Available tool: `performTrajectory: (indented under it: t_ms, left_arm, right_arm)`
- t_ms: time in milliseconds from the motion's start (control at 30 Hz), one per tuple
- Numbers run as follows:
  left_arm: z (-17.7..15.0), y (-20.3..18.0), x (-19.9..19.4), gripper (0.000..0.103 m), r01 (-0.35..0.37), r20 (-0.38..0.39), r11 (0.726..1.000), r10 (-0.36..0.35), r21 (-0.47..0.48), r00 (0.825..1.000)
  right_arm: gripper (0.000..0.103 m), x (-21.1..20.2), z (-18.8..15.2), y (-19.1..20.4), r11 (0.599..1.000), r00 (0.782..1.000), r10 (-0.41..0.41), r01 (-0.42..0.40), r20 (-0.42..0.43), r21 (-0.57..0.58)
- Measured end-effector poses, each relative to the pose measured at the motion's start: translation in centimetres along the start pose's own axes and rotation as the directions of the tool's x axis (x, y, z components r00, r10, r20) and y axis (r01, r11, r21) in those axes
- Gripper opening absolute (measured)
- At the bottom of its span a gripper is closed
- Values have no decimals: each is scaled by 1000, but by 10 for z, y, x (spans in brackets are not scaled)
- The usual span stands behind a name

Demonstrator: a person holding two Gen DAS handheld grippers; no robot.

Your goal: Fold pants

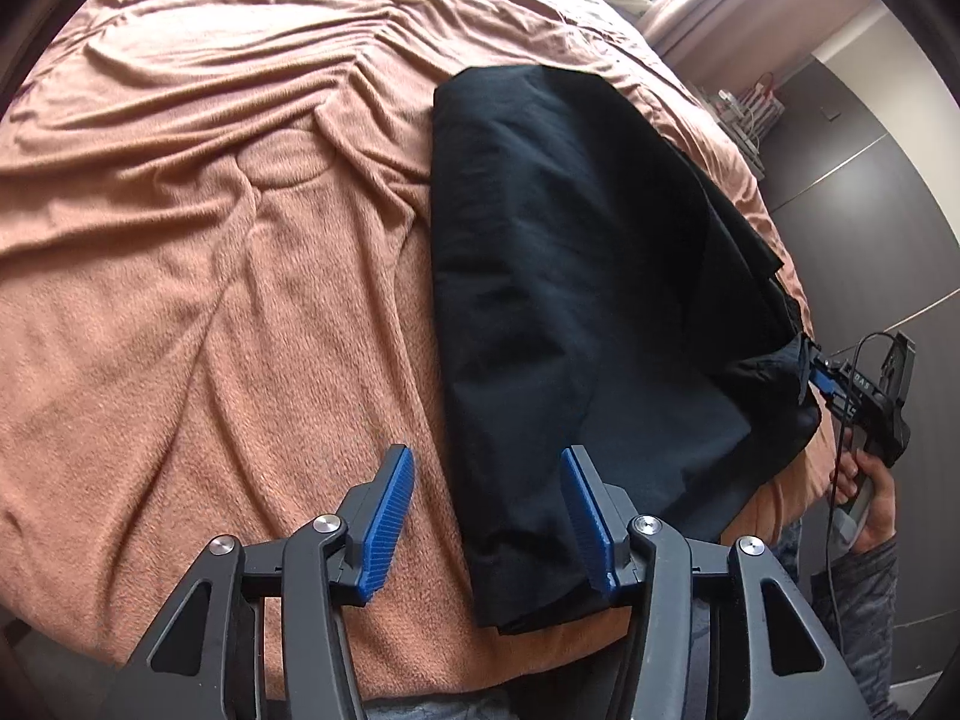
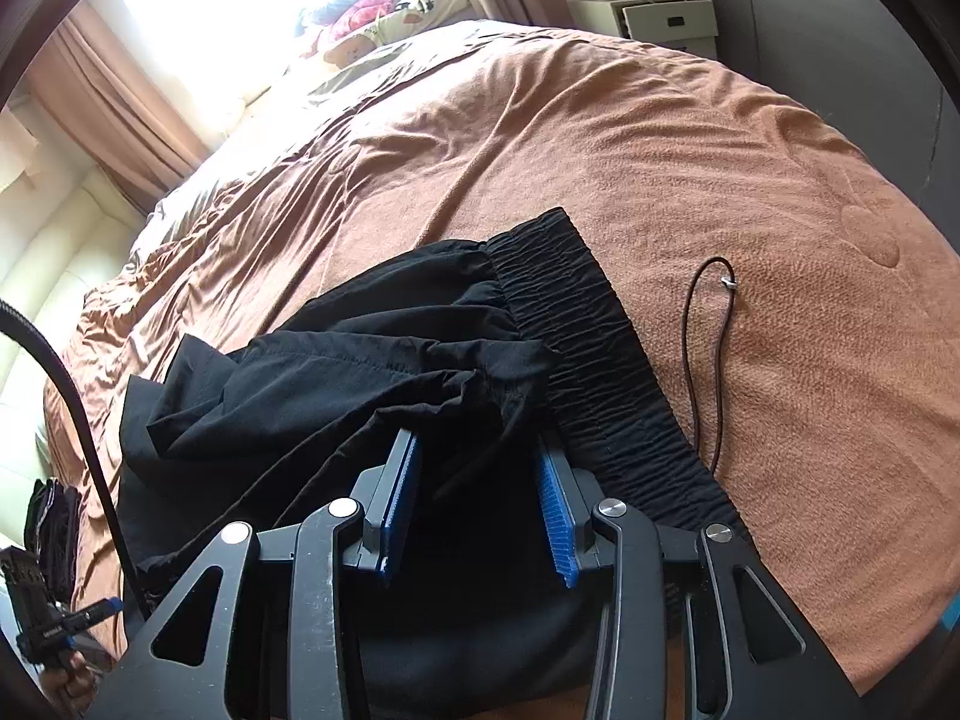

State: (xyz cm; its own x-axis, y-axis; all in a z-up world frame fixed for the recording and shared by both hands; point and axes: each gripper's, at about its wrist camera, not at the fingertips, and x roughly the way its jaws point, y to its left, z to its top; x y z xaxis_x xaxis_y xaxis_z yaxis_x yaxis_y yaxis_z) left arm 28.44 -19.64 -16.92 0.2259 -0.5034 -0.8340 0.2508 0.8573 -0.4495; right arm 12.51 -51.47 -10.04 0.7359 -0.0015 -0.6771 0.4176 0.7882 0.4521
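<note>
Your pants (image 1: 558, 276) lie on the bed (image 1: 210, 300) near its near edge, already doubled lengthwise into one long dark band, so the first fold looks done. The leg end sits flat and tidy under your left gripper (image 1: 486, 516). The waist end is another matter: beside the elastic waistband (image 2: 594, 360) the cloth is bunched and rumpled under your right gripper (image 2: 480, 498). I judge that the crosswise folds are all left to do, and the heap at the waist wants smoothing first.

Your left fingers (image 1: 390, 516) stand about half apart, straddling the near left edge of the leg end; no pad presses on the cloth, so nothing is held there. Your right fingers (image 2: 399, 510) stand narrower with black fabric lying between them, but a gap shows on either side of it and I see no pinch yet.

For edges, the hem by your left gripper is straight and easy to catch. The waistband edge runs straight away from you on the right. Far and to the left, the blanket is open, though wrinkled, so you have plenty of room to carry one end across. A thin cord (image 2: 696, 354) lies loose just right of the waistband; keep it out of the fold. The near edge of the bed is close, so cloth could slide off it.
</note>
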Motion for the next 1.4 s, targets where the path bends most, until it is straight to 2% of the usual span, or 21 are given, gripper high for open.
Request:
performTrajectory:
  t_ms: [100, 133, 200, 233, 267, 333, 367, 467, 567, 867, 933, 967, 1000, 1067, 1133, 1167, 1200, 1333, 1400]
  left_arm:
    - [-7, -2, 9, 53, 11, -43, 1000, -11, 4, 999]
    - [-9, -2, 11, 53, 13, -53, 1000, -13, 4, 998]
    - [-12, -3, 15, 53, 12, -65, 1000, -12, 5, 998]
    - [-13, -4, 15, 50, 10, -62, 1000, -9, 7, 998]
    - [-13, -4, 16, 38, 4, -60, 1000, -3, 10, 998]
    - [-14, -4, 16, 30, -8, -66, 1000, 9, 11, 998]
    - [-13, -5, 16, 23, -13, -64, 1000, 14, 11, 998]
    - [-13, 0, 11, 9, 2, -61, 1000, -2, 4, 998]
    - [-13, 5, 5, 6, 14, -55, 1000, -15, -9, 998]
    - [-24, 9, 1, 6, 2, -38, 1000, -1, 22, 999]
    - [-27, 10, 1, 8, 5, -25, 1000, -5, 28, 1000]
    - [-28, 11, 1, 13, 6, -19, 1000, -6, 31, 1000]
    - [-31, 10, 1, 17, 4, -11, 999, -4, 37, 1000]
    - [-35, 12, -2, 38, 5, 10, 999, -6, 48, 1000]
    - [-38, 14, -4, 47, 28, 32, 998, -30, 54, 999]
    - [-40, 15, -5, 50, 33, 39, 998, -35, 57, 999]
    - [-40, 15, -6, 51, 30, 45, 998, -33, 61, 998]
    - [-44, 16, -14, 57, 14, 85, 998, -20, 68, 996]
    - [-51, 20, -20, 58, 11, 109, 998, -18, 60, 994]
  right_arm:
    - [35, 4, 3, -4, 1000, 1000, 3, -3, 0, 11]
    - [21, 5, 3, -4, 1000, 1000, 5, -5, 3, 11]
    - [4, 3, 3, -4, 1000, 1000, 12, -12, 2, 2]
    - [2, 1, 2, -4, 1000, 1000, 7, -7, 12, -6]
    - [2, -3, 0, -3, 1000, 1000, 2, -1, 22, -11]
    - [1, -10, -4, -2, 1000, 999, 0, 0, 35, -9]
    - [1, -15, -7, -2, 1000, 999, 1, -1, 41, -5]
    - [0, -29, -15, -3, 1000, 998, 1, -1, 55, -3]
    - [0, -42, -26, -2, 1000, 998, 1, -1, 60, 0]
    - [0, -71, -64, -12, 999, 997, -38, 36, 73, 21]
    - [1, -70, -73, -16, 999, 997, -48, 47, 61, 19]
    - [1, -68, -76, -17, 998, 997, -56, 55, 45, 24]
    - [2, -67, -80, -21, 997, 998, -64, 63, 30, 33]
    - [6, -73, -85, -23, 997, 998, -59, 58, 23, 49]
    - [11, -86, -87, -22, 998, 998, -59, 58, 36, 34]
    - [13, -92, -87, -21, 998, 997, -65, 65, 50, 20]
    - [20, -101, -87, -18, 997, 995, -71, 71, 70, -1]
    - [57, -129, -84, -4, 991, 987, -71, 87, 146, -104]
    - [61, -137, -81, 4, 986, 983, -69, 94, 170, -140]
